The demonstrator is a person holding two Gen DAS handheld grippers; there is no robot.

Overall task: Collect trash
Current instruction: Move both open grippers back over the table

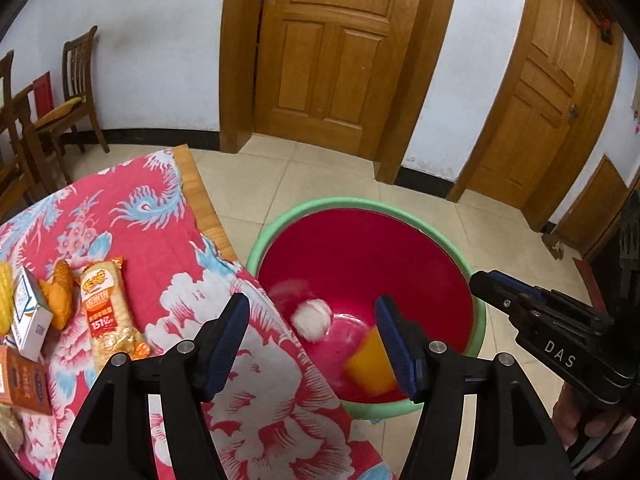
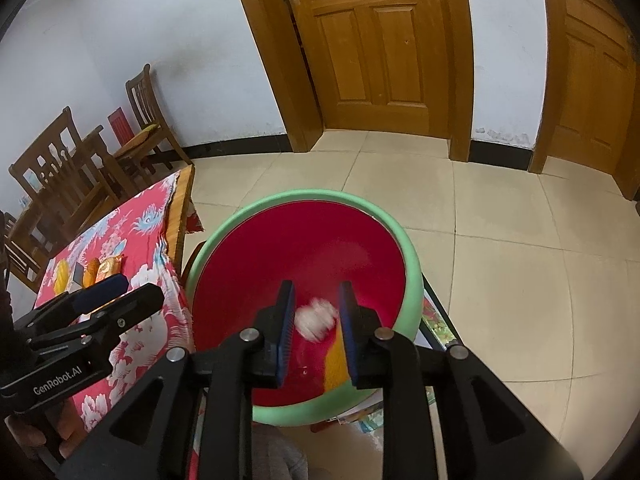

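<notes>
A red basin with a green rim (image 1: pixel 478 312) (image 2: pixel 412 256) stands on the floor beside the table. In it, a blurred white crumpled paper ball (image 1: pixel 312 319) (image 2: pixel 316 318) is in motion, and an orange piece (image 1: pixel 370 362) (image 2: pixel 335 362) lies at the bottom. My left gripper (image 1: pixel 312 344) is open and empty, above the table edge and basin. My right gripper (image 2: pixel 316 332) is open above the basin, the ball below and apart from its fingers. It also shows at the right of the left wrist view (image 1: pixel 486 284).
The table has a red floral cloth (image 1: pixel 160 240) (image 2: pixel 132 240). On its left lie an orange snack packet (image 1: pixel 106 312), a white box (image 1: pixel 30 316), a yellow-orange item (image 1: pixel 60 292) and a brown packet (image 1: pixel 24 380). Wooden chairs (image 2: pixel 60 168) and doors (image 1: pixel 328 52) stand behind.
</notes>
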